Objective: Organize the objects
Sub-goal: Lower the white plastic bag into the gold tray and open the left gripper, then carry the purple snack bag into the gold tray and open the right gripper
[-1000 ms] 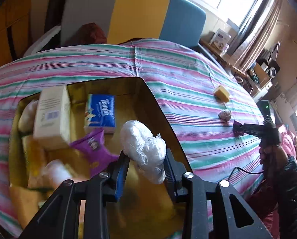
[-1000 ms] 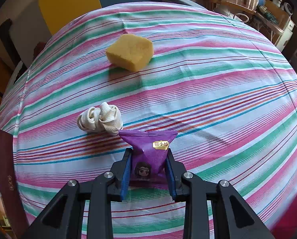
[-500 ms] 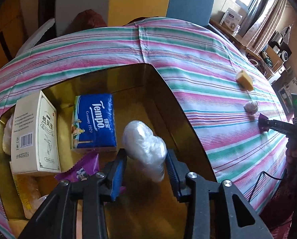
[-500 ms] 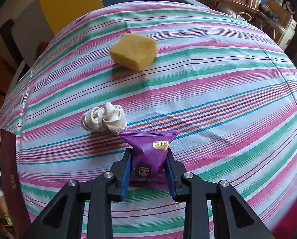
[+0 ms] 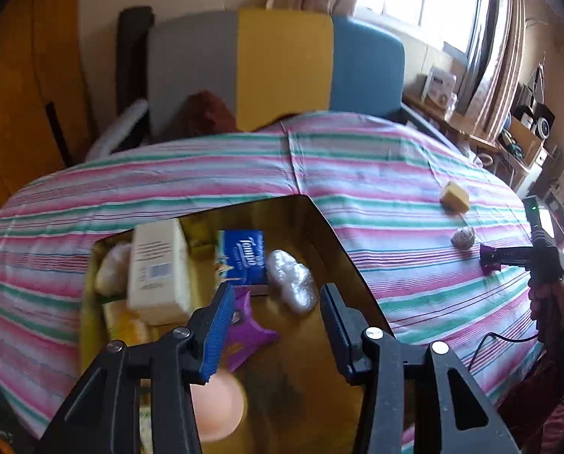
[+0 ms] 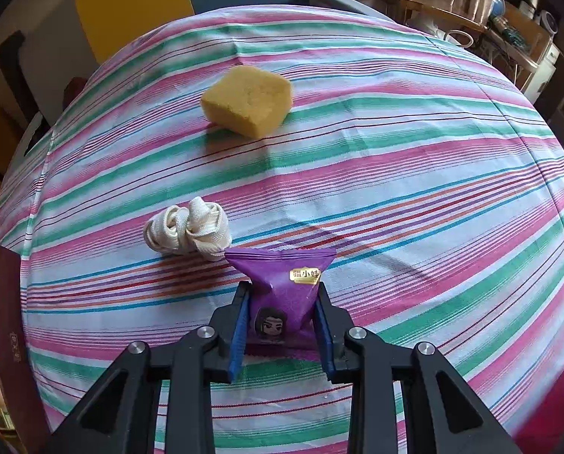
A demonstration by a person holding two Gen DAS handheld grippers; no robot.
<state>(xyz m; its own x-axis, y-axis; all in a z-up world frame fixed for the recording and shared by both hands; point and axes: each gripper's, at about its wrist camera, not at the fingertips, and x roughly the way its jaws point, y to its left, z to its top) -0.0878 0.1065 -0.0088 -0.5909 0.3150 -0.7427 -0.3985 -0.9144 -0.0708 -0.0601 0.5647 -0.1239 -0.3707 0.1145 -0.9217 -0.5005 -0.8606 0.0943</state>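
Observation:
My left gripper (image 5: 276, 308) is open and empty above the gold-lined box (image 5: 342, 261). A white plastic-wrapped bundle (image 5: 291, 280) lies in the box just beyond the fingertips, beside a blue tissue pack (image 5: 242, 261), a cream carton (image 5: 157, 268) and a purple snack packet (image 5: 246, 335). My right gripper (image 6: 282, 316) is shut on another purple snack packet (image 6: 282, 283), held low over the striped tablecloth (image 6: 395, 174). It also shows in the left wrist view (image 5: 488, 259). A white knotted cord (image 6: 187, 229) lies just left of it. A yellow sponge (image 6: 248, 100) lies farther back.
The box's dark maroon outer wall (image 6: 6, 325) stands at the left edge of the right wrist view. A grey, yellow and blue chair back (image 5: 278, 72) stands behind the table. Shelves with clutter (image 5: 524, 132) are at the far right. More soft items (image 5: 110, 268) fill the box's left side.
My left gripper has opened and let go of the white bundle, which now lies in the box, and it has pulled back and up. The right gripper has barely moved.

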